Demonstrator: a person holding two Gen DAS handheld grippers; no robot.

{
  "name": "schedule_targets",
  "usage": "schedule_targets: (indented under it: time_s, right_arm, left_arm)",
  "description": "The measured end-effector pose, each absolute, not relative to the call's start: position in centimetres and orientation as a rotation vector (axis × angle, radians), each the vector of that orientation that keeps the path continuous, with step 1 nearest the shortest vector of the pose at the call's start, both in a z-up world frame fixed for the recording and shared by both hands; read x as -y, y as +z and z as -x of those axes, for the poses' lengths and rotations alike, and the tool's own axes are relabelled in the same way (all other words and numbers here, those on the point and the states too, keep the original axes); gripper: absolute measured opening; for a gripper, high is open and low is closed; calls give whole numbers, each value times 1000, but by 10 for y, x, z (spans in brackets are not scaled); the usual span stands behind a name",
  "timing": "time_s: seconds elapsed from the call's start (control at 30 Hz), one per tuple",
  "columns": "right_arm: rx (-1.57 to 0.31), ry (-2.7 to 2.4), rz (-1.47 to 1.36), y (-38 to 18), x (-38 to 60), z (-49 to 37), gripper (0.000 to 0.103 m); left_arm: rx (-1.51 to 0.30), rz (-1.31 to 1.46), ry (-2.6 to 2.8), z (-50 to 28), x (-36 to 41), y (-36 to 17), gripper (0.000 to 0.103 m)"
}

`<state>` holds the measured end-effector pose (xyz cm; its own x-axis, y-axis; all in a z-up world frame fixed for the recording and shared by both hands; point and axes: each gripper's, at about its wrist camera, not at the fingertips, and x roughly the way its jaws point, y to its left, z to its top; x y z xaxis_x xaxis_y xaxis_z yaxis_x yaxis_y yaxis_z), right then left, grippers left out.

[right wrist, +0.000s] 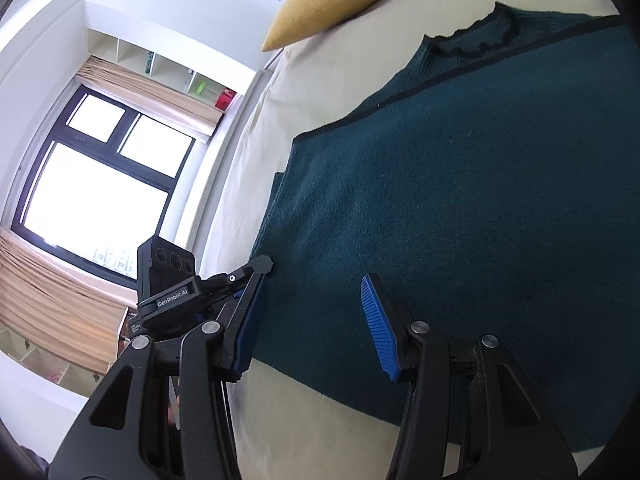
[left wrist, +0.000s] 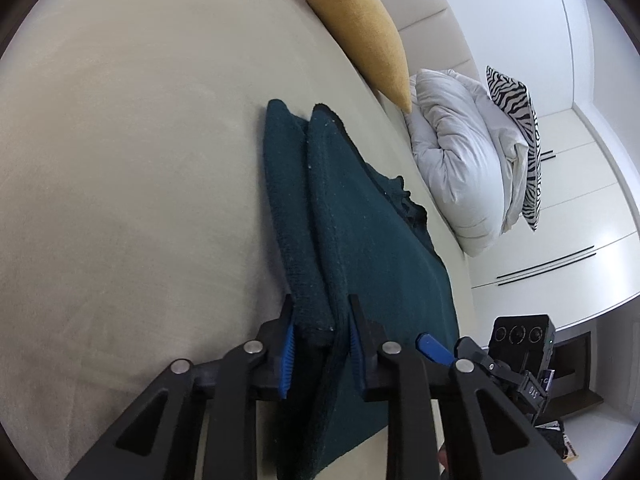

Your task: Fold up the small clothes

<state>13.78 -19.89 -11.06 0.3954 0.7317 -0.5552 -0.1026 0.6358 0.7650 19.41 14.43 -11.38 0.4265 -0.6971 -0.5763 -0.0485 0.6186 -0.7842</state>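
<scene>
I count one dark teal sweater (left wrist: pixel 360 240), centre frame; one yellow cushion (left wrist: pixel 356 28), top centre; one white duvet (left wrist: pixel 460 160) and one zebra-print cushion (left wrist: pixel 520 140), right; and my two grippers, left (left wrist: pixel 322 336) and right (right wrist: pixel 316 320), at bottom.

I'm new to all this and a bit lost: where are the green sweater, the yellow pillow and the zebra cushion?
green sweater (right wrist: pixel 460 208): right wrist view, its flat body.
yellow pillow (left wrist: pixel 356 28): left wrist view, its middle.
zebra cushion (left wrist: pixel 510 94): left wrist view, its striped face.
</scene>
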Motion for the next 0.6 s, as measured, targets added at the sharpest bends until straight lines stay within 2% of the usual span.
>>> schedule_targets:
  time_s: [0.4, 0.6]
  right_arm:
    - [-1095, 546, -689, -123, 193, -155, 46]
    - [-1108, 587, -840, -140, 212, -163, 46]
  left_arm:
    - [-1038, 849, -469, -191, -153, -117, 20]
    - [-1025, 746, -455, -195, -138, -91, 19]
